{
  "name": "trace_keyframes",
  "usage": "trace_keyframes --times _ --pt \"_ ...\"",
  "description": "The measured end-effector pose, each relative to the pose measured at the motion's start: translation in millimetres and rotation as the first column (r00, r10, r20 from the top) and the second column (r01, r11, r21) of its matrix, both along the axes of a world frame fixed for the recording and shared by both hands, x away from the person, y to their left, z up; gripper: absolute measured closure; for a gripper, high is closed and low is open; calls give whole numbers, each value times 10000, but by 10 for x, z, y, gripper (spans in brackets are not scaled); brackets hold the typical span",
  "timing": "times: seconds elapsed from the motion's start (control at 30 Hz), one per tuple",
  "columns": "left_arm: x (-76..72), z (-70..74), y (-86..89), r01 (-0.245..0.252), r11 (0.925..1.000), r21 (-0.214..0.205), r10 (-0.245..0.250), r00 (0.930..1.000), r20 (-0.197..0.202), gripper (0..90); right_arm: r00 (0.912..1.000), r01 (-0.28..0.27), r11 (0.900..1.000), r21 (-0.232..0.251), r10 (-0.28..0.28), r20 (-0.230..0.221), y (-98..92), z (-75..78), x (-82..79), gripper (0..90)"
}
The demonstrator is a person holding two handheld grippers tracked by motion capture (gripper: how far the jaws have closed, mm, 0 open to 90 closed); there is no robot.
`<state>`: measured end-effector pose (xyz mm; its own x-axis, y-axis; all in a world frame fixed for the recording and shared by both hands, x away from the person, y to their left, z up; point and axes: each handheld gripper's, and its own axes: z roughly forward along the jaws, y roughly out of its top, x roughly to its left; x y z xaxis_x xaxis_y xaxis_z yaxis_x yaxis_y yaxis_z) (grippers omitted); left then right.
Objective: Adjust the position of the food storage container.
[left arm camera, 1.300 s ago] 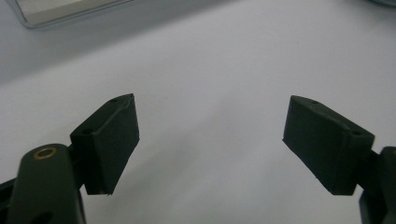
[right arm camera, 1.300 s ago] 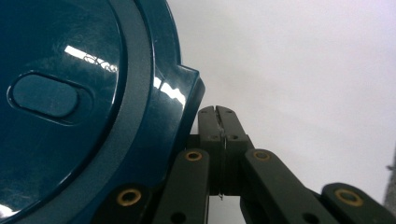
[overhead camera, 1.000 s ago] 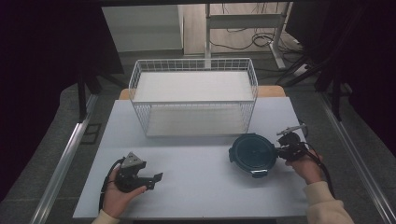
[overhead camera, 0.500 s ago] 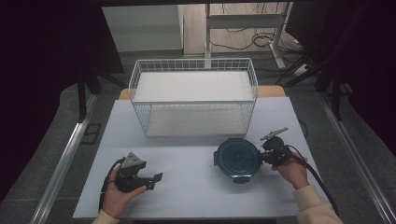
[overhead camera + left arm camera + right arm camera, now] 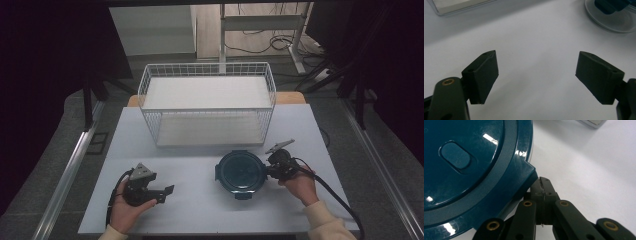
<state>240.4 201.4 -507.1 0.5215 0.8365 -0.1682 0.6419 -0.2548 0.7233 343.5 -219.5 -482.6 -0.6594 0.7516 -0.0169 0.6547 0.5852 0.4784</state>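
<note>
A round dark-teal lidded container [image 5: 240, 172] sits on the white table [image 5: 200, 212], right of centre. My right gripper [image 5: 270, 170] is shut, and its tips press against the clasp tab on the container's right rim. In the right gripper view the closed jaws [image 5: 544, 185] meet just under that tab on the teal lid [image 5: 469, 170], with nothing seen between them. My left gripper [image 5: 167, 192] rests low at the front left, open and holding nothing. The left gripper view has its jaws [image 5: 536, 77] wide apart over bare table, and the container [image 5: 611, 15] lies far off.
A white wire basket [image 5: 207, 125] with a pale liner stands at the back middle of the table; its corner also appears at the top of the left gripper view as the basket [image 5: 456, 6]. Dark floor and cables lie beyond the table edges.
My right gripper has slid leftward across the table, and the teal container has moved left with it. The left gripper has stayed where it was, still open.
</note>
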Motion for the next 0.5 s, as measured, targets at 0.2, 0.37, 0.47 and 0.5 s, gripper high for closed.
trace_keyframes --times 0.2,0.37,0.47,0.5 --pt "-1 2 9 -26 10000 -10 26 10000 -6 185 9996 -267 9993 255 268 -39 122 -13 -10 897" --pt "0 0 6 -5 10000 14 5 10000 -17 185 9989 -465 9980 432 468 -60 230 -31 -21 897" --pt "-4 3 9 -30 10000 10 30 10000 2 185 9982 -580 9963 640 589 -117 277 -39 -22 897" --pt "-4 4 12 -39 10000 11 39 10000 8 185 9979 -603 9951 780 618 -175 284 -44 -26 897"
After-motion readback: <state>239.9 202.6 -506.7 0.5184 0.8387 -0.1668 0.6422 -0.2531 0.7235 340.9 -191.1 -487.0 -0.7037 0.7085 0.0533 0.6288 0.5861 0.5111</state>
